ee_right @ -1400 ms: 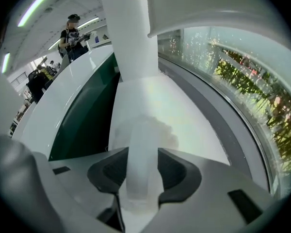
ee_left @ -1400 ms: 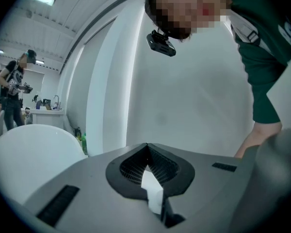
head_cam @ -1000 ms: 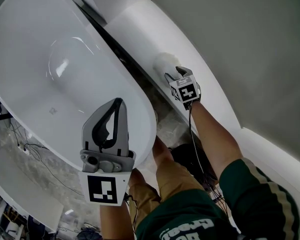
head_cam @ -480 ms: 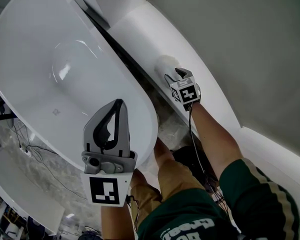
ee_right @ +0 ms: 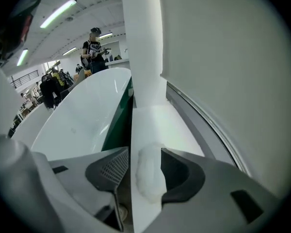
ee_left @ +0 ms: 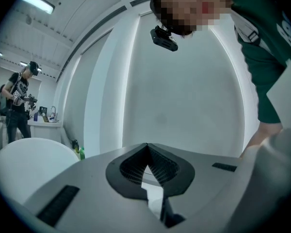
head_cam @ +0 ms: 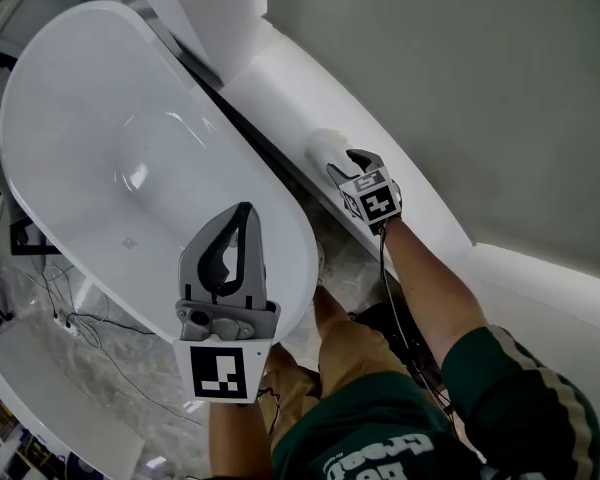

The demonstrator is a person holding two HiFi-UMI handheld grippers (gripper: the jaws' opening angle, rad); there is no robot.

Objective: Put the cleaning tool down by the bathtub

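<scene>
Still, little is changing: the cleaning tool [ee_right: 146,178], a fluffy white pad, is lying on the white ledge [head_cam: 280,78] just beside the bathtub [head_cam: 280,208], where it lay a moment ago. My right gripper [head_cam: 348,163] is sitting around it with jaws apart, a gap showing on one side. I'm judging the put-down done and only the pull-back left. My left gripper [head_cam: 242,213] is hanging over the tub rim, jaws together, carrying nothing. The tub's basin is showing nothing inside

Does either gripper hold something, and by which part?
Left gripper: empty, shut. Right gripper: jaws flank the near end of the cleaning tool on the ledge; a grip cannot be confirmed.
</scene>
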